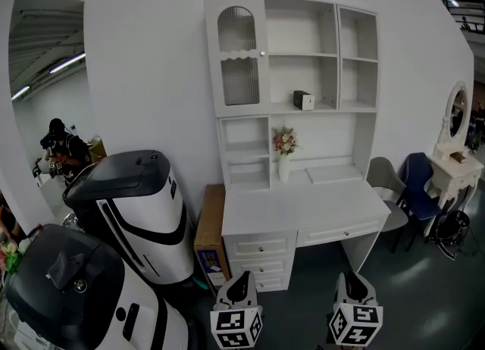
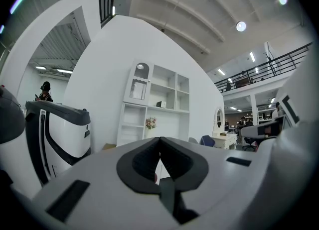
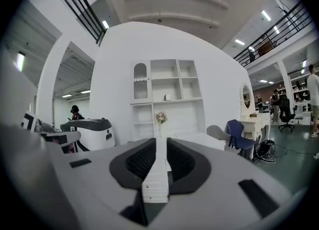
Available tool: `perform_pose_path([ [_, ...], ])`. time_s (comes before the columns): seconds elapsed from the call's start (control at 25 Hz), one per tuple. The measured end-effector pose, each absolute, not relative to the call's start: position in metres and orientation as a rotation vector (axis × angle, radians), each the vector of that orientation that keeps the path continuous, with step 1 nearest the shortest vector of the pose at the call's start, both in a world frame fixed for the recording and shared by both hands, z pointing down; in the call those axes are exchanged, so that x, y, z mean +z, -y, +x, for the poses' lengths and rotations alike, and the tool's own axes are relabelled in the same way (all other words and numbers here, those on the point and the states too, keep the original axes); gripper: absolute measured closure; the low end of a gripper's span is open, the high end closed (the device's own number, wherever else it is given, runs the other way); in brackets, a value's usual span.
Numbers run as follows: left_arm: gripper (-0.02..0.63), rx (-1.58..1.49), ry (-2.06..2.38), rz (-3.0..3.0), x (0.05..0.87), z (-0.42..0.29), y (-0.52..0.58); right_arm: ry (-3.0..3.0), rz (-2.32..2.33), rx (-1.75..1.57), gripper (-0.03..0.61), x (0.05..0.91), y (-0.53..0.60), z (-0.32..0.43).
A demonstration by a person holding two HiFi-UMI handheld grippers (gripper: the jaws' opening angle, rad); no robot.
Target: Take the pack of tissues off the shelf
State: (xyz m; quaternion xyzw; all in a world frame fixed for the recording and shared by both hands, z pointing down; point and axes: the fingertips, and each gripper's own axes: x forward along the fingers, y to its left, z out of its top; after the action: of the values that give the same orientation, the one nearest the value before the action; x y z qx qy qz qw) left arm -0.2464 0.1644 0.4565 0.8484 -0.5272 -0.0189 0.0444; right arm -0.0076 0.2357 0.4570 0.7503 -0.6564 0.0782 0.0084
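The pack of tissues (image 1: 303,100) is a small dark-and-white box on the middle shelf of the white hutch (image 1: 292,57) above the white desk (image 1: 303,208). It also appears far off as the tissue pack (image 2: 161,104) in the left gripper view and the tissue pack (image 3: 168,97) in the right gripper view. My left gripper (image 1: 239,289) and right gripper (image 1: 354,284) hang low in front of the desk, well short of the shelf. The left gripper (image 2: 159,140) has its pads touching, with nothing between them. The right gripper (image 3: 160,143) has its pads nearly together, holding nothing.
A vase of flowers (image 1: 284,150) stands on the desk's back. A cardboard box (image 1: 211,235) leans against the desk's left side, next to large white-and-black machines (image 1: 140,216). At the right are a grey chair (image 1: 385,185), a blue chair (image 1: 418,185) and a vanity table (image 1: 455,168). A person (image 1: 61,148) stands far left.
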Motion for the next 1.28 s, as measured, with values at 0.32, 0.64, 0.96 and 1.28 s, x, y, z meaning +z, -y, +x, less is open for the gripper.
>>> perform_pose_path([
  [0.32, 0.595, -0.027, 1.64, 2.56, 0.468, -0.254, -0.169, 2.062, 2.324, 0.26, 0.441, 0.461, -0.24, -0.004],
  [0.64, 0.595, -0.026, 1.668, 2.551, 0.466, -0.257, -0.169, 2.067, 2.326, 0.271, 0.268, 0.463, -0.238, 0.002],
  [0.96, 0.595, -0.036, 1.689, 2.527, 0.466, -0.254, -0.164, 2.07, 2.315, 0.27, 0.161, 0.467, -0.234, 0.011],
  [1.28, 0.595, -0.023, 1.699, 2.525, 0.465, -0.226, -0.147, 2.094, 2.273, 0.268, 0.155, 0.467, -0.22, 0.038],
])
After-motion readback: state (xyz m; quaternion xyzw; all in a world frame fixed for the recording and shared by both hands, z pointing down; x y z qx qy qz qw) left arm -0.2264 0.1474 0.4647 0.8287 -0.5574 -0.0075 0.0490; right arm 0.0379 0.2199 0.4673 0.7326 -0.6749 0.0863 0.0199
